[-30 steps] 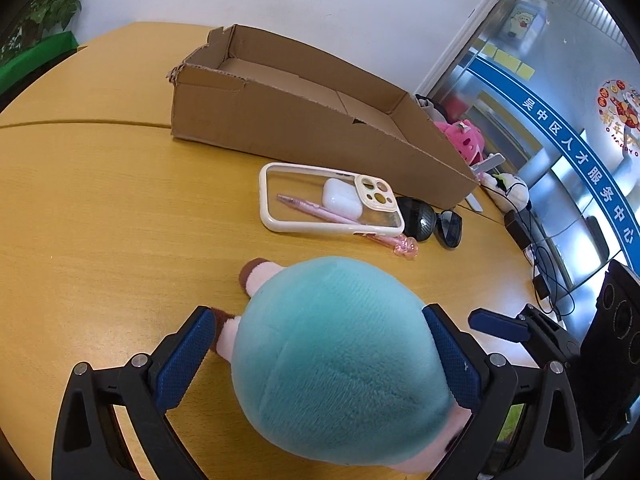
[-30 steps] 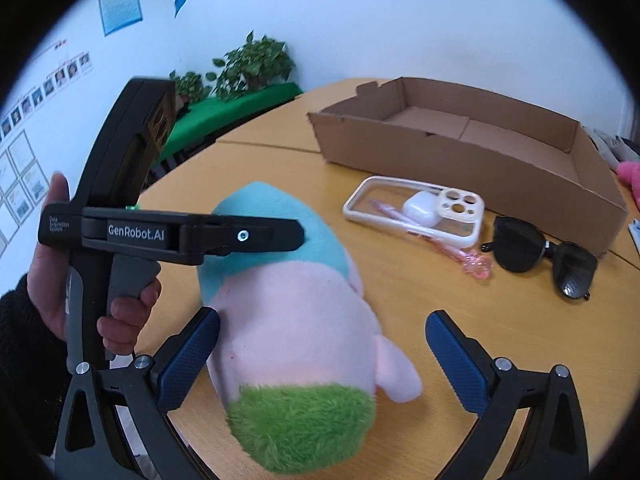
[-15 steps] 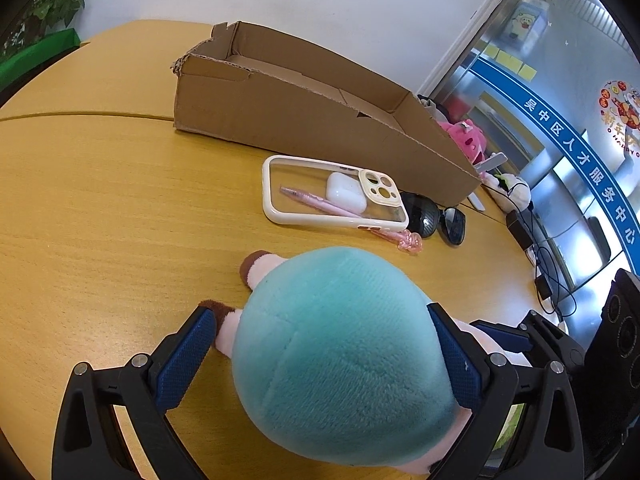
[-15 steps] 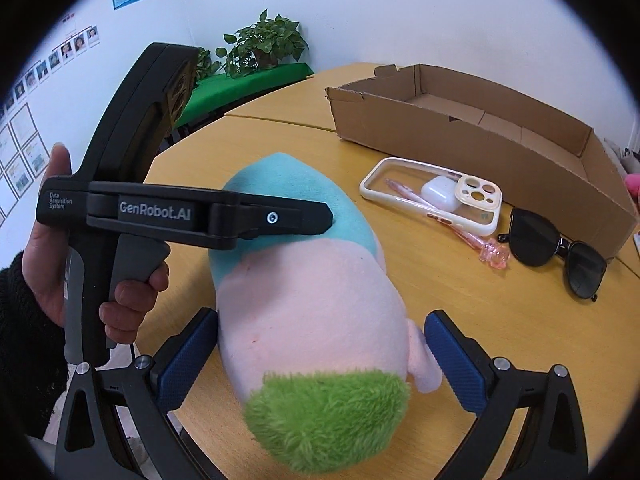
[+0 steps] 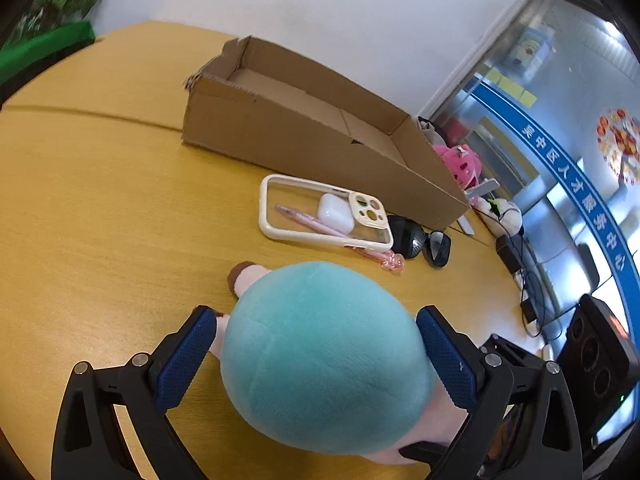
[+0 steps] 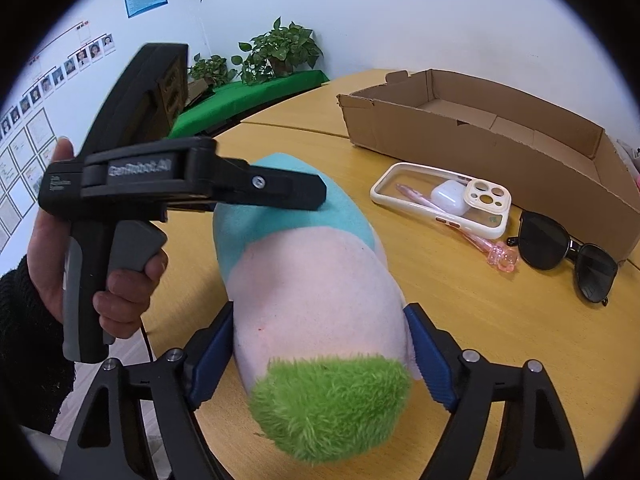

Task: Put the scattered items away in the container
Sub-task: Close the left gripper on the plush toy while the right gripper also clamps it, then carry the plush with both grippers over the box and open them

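Both grippers clamped on one plush lying on the table. Left gripper gripping the teal end, blue pads pressed to either side; right gripper squeezing the pink body just above the green tuft, pads dug into the fabric. Seen from the right wrist: left gripper's black body held in a hand, its finger lying across the teal part.

Beyond the plush, well apart from it: a phone case flat on the table, an earbud case resting inside it, a pink pen lying across it with its end poking out over the rim. Sunglasses just beside the case, near the corner of the box. Box open-topped, standing behind all of these, nothing visible inside.

Past the box's far end, a pink toy at the table's edge. Potted plants on a green ledge by the wall
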